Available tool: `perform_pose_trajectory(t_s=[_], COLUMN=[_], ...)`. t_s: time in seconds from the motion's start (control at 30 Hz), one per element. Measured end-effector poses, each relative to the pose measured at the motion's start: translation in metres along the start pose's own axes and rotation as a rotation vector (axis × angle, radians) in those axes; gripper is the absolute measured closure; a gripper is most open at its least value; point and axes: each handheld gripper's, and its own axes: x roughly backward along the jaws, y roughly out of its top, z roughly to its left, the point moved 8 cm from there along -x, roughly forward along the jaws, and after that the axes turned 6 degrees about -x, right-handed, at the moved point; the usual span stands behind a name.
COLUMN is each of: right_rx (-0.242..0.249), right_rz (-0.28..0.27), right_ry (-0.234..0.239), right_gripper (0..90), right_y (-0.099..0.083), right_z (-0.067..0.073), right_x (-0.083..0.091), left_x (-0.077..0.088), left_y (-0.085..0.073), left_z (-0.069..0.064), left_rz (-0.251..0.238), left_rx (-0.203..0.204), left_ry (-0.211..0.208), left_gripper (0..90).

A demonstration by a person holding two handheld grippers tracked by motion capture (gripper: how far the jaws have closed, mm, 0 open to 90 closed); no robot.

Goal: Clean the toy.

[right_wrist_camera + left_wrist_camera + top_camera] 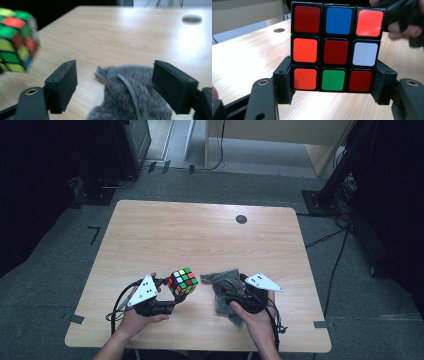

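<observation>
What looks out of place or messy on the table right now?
The grey cloth lies crumpled in a heap beside the right claw, not spread flat. The puzzle cube in the left claw has its colours mixed up. Nothing looks spilled or broken.

Left claw (172, 292) clamped; right claw (231, 290) spread.

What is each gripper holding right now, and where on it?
The left gripper clamps the cube by two opposite sides of its bottom layer. The right gripper holds nothing; its open jaws straddle the grey cloth.
</observation>
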Motion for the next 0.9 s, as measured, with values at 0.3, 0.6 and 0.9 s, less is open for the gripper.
perform_pose_trajectory(t_s=[0.3, 0.6, 0.9], right_rx=[0.024, 0.095, 0.116], right_rz=[0.098, 0.165, 0.183], right_ry=[-0.163, -0.174, -0.192], right_gripper=[34.6, 36.0, 40.2], right_y=[-0.036, -0.053, -0.058], right_z=[-0.039, -0.041, -0.043], right_x=[-0.024, -0.035, -0.038], left_x=[0.003, 0.004, 0.003], left_y=[-0.001, 0.000, 0.001], left_z=[0.004, 0.005, 0.002], left_rz=[-0.014, -0.015, -0.014], left_rx=[0.054, 0.068, 0.062], left_ry=[-0.018, -0.022, -0.035], left_gripper=[34.1, 34.0, 34.0])
